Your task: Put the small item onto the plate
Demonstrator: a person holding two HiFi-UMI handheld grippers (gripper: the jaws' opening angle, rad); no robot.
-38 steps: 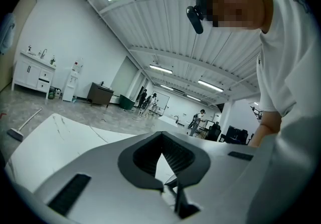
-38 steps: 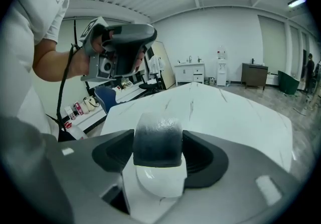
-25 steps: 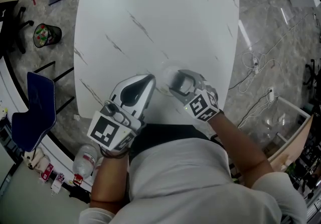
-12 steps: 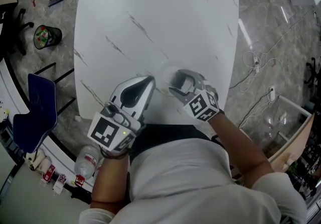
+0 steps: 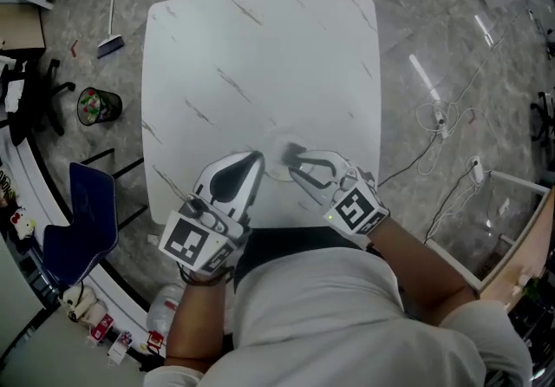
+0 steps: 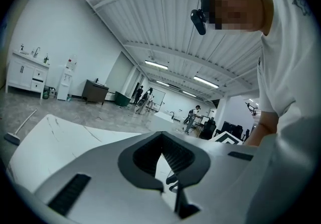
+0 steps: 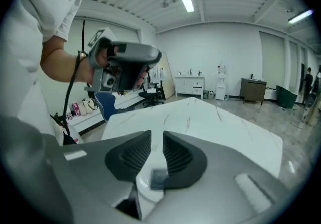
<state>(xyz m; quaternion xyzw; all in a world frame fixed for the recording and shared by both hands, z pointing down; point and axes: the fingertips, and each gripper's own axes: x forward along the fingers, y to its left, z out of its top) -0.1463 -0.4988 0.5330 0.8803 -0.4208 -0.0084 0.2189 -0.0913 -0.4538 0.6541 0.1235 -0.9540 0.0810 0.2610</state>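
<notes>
Head view: shows left tool (image 5: 257, 156) closed just beside right tool (image 5: 292, 154), at a pale plate (image 5: 274, 167) near the table (image 5: 260, 55) edge. Left gripper view: finds tips together, nothing gripped. Right gripper view: catches jaws just closed narrow, pinching the small grey item (image 7: 159, 178).

Head view steeply down over table (image 5: 260, 47), gripper views low along jaws (same table)

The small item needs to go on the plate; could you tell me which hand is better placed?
Right, probably: the right claw has just been closing on the small item by the plate; the left claw is shut and empty.
</notes>
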